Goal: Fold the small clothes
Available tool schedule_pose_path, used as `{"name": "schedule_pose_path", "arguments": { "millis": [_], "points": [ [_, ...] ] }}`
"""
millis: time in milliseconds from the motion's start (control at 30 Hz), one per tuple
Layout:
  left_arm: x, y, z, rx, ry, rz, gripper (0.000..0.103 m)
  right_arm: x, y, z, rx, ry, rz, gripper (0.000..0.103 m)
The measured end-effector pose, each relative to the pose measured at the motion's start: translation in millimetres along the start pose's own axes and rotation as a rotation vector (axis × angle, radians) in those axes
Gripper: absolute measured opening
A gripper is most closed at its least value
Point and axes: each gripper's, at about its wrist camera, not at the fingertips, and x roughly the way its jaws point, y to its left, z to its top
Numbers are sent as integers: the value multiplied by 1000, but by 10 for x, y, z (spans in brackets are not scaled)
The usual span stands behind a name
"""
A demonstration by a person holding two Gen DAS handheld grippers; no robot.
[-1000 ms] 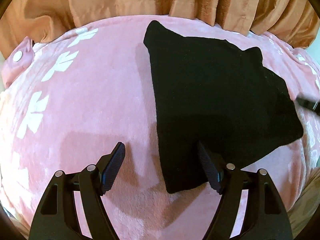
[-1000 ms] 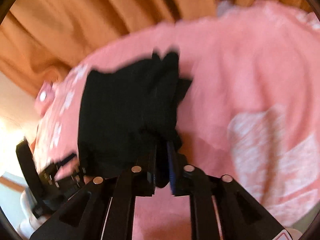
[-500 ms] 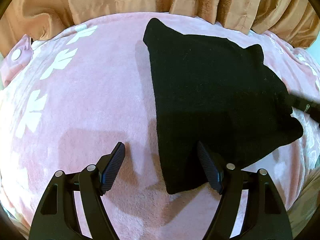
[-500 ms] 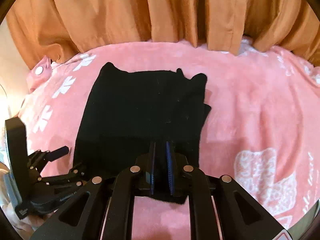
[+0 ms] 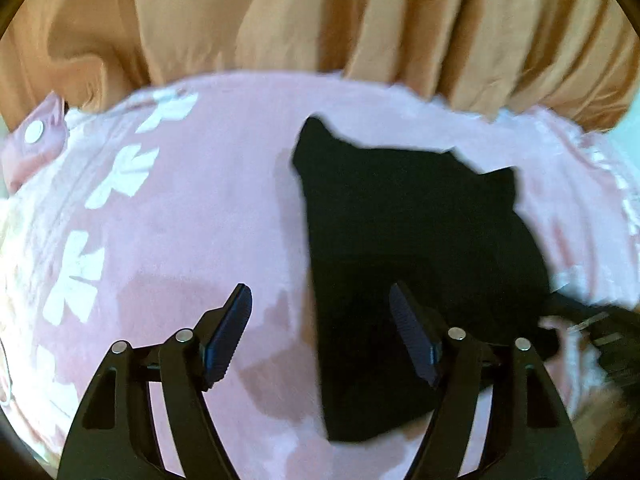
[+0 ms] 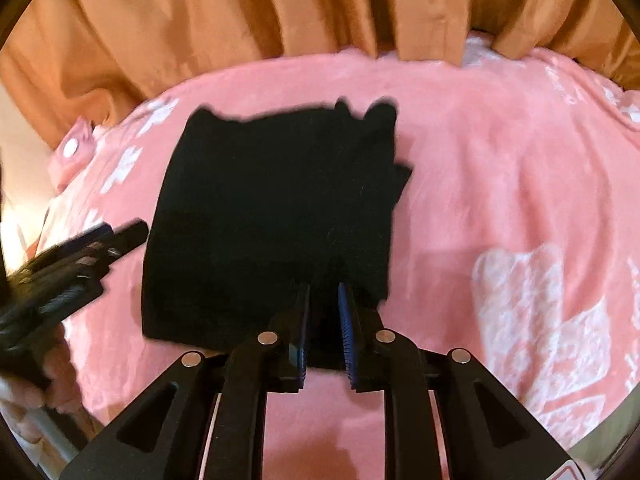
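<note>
The black garment (image 6: 272, 216) lies folded flat in the middle of the right-wrist frame, on the pink blanket (image 6: 500, 168), with two small points sticking up along its far edge. In the left-wrist view the same garment (image 5: 408, 240) fills the centre right, its near corner reaching down toward the bottom edge.

Your right gripper (image 6: 323, 332) sits at the garment's near edge with a narrow gap that is opening; dark cloth shows between the fingers, but whether the pads still bite on it you cannot tell from here. Your left gripper (image 5: 320, 332) stands wide and is closing a little, empty, its right finger (image 5: 412, 336) over the cloth and its left finger over bare blanket.

The risk lies at that near edge. If the right claw lifts away while a layer still clings to the ribbed pads, it will likely drag the top fold askew. If the left claw bites now, it may pinch blanket pile along with the hem, and the plush would rise with it.

The orange curtain (image 6: 320, 4) hangs behind, well clear
</note>
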Motion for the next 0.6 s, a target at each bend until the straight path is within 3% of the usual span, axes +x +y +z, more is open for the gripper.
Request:
{"name": "schedule_pose_path", "arguments": {
  "millis": [100,133,200,233,267,367,433,533,600],
  "points": [
    [227,109,-46,-45,35,-9,73,156,98,307,-54,-50,-40,17],
    [247,109,-60,-44,29,-7,75,476,88,381,-72,4,-100,17],
    [227,62,-66,-12,14,4,75,956,27,355,-99,111,-135,18],
    [211,42,-71,-2,9,15,75,911,51,362,-104,67,-147,18],
    [184,41,-81,0,4,20,75,890,89,407,-96,106,-151,18],
    [85,74,-117,-23,-1,10,73,504,84,397,-22,4,-46,21],
    [19,48,-179,-25,-1,-8,73,440,26,247,3,5,-56,24],
    [2,-45,-336,-4,24,-22,73,654,-70,-150,18,72,-59,28],
    [104,-87,-432,11,51,-13,75,629,-79,-138,1,54,-84,28]
  ]
}}
